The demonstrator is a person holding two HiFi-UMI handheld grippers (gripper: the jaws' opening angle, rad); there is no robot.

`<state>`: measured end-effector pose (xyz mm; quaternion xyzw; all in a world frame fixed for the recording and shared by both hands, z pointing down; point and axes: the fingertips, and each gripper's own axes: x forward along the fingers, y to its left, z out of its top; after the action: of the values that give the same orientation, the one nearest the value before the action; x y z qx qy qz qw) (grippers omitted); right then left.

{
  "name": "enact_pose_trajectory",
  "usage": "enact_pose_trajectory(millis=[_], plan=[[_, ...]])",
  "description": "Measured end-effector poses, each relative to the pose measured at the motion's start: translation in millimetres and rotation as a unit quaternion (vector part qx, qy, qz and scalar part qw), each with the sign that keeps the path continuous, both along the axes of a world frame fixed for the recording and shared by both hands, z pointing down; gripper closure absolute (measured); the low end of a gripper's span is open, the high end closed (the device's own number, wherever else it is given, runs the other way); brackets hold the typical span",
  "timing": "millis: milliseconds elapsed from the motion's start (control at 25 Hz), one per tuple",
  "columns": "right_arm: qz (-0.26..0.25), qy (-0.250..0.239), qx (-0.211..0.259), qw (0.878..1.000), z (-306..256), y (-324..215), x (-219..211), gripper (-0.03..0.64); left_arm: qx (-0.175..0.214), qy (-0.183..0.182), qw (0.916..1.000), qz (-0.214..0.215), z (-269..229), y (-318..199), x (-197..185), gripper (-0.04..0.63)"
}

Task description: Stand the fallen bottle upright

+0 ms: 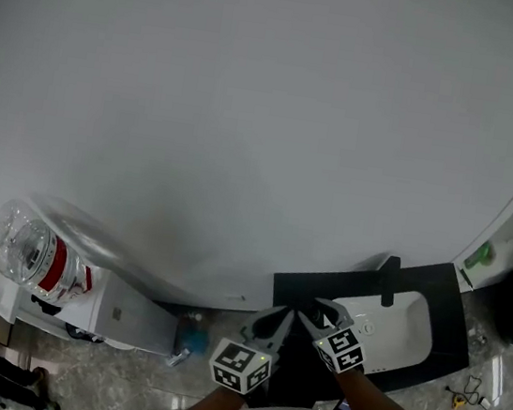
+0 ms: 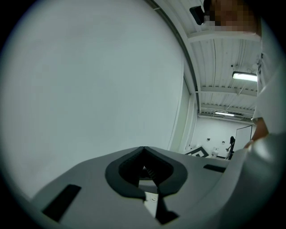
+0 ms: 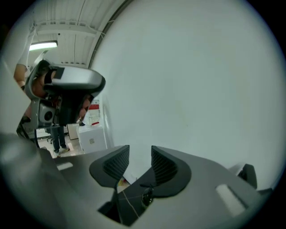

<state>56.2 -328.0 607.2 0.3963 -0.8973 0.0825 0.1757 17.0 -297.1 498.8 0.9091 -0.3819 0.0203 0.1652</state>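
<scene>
No fallen bottle shows in any view. Low in the head view both grippers are held up close together in front of a large white wall (image 1: pixel 249 123). My left gripper (image 1: pixel 275 325) has its dark jaws shut, and in the left gripper view the left gripper (image 2: pixel 143 148) shows its tips meeting with nothing between them. My right gripper (image 1: pixel 315 312) sits just to its right. In the right gripper view the right gripper (image 3: pixel 140 160) stands open, its ribbed pads (image 3: pixel 163 166) apart around empty space.
A black counter (image 1: pixel 443 292) with a white sink (image 1: pixel 404 336) and a black tap (image 1: pixel 390 267) lies below the right gripper. A clear water jug with a red label (image 1: pixel 40 259) sits on a white cabinet (image 1: pixel 118 314) at the left. A small green object (image 1: pixel 482 253) stands far right.
</scene>
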Motion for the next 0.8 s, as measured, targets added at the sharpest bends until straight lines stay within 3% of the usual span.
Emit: enact_pose_trajectory(millis=[200,320,560,800], plan=[[0.002,-0.053,0.051,0.997,-86,2,-10,0.575,0.034,0.009,0.9993,-0.009,-35,-9,-4,0.589],[-0.002,-0.081,0.074,0.994,-131,7,-15,0.612,0.051,0.013,0.9984,-0.020,-53,-14,-9,0.589],[-0.020,-0.106,0.096,0.989,-188,16,-29,0.615,0.069,0.019,0.9971,-0.026,-76,-19,-16,0.589],[-0.027,-0.120,0.106,0.987,-209,19,-36,0.615,0.079,0.028,0.9961,-0.027,-90,-20,-19,0.589]])
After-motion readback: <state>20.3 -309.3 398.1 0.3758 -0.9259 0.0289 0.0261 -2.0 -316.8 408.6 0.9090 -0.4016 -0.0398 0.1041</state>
